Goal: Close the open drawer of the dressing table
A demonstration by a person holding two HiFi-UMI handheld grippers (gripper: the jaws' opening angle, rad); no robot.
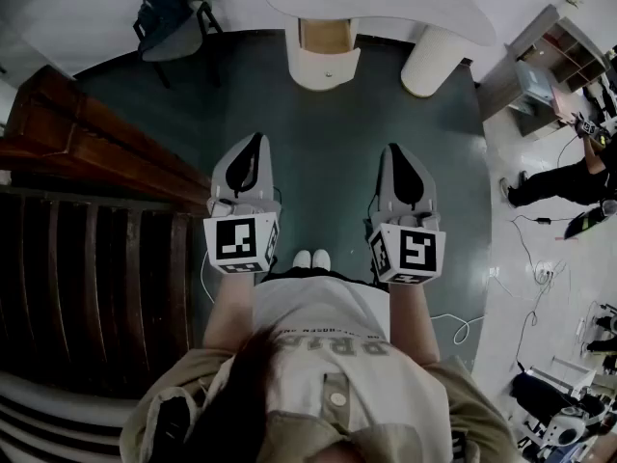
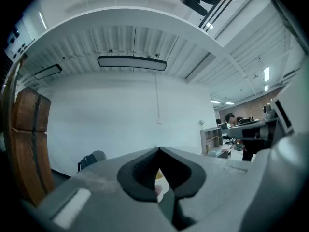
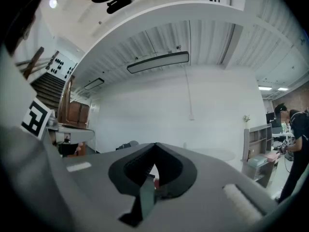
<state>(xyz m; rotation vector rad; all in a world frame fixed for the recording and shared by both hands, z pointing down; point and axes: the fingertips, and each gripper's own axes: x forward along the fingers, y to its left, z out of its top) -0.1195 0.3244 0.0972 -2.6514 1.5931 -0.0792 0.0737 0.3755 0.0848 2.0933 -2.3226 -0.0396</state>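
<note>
Head view: we hold the left gripper (image 1: 254, 145) and the right gripper (image 1: 396, 152) level and side by side, each with its jaws clenched tip to tip on nothing. The drawer (image 1: 326, 39) stands pulled out of the white dressing table (image 1: 415, 3), well ahead of both grippers across the dark floor (image 1: 328, 123). The shirt (image 1: 328, 321) bears print we cannot read.

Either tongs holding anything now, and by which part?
Nothing held: left tongs and right tongs are both shut and empty, well short of the open drawer.
</note>
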